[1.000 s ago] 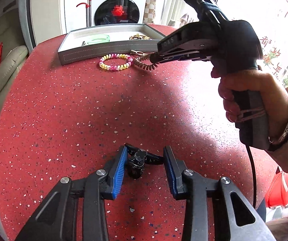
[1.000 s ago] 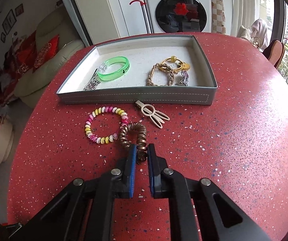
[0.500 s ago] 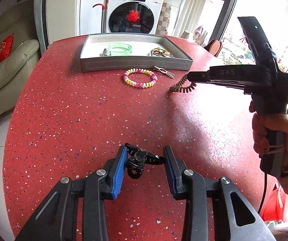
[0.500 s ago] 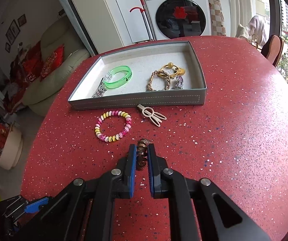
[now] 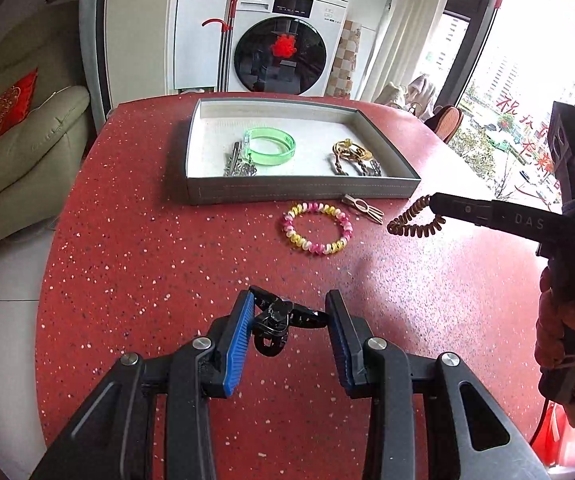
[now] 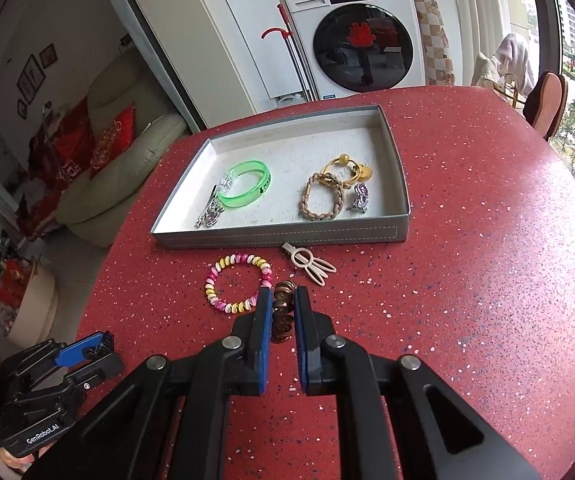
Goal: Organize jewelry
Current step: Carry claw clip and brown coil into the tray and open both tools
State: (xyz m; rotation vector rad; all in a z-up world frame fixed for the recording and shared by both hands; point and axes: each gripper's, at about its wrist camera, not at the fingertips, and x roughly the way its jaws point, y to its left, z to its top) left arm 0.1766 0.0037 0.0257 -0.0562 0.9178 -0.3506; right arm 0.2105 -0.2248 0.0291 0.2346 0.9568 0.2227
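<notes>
1. The red table (image 6: 487, 264) lies bare to the right of the grey tray (image 6: 279, 236) and across its near half
2. The beaded bracelet (image 6: 237, 282) and beige clip (image 6: 311, 266) lie just before the tray's near wall, blocking that approach
3. The tray's middle floor is free, between the green bangle (image 6: 245, 190) and the braided bracelet (image 6: 323, 200)

Panasonic on washer (image 5: 287, 36), GenRobot.AI on left gripper (image 6: 105, 344)
</notes>
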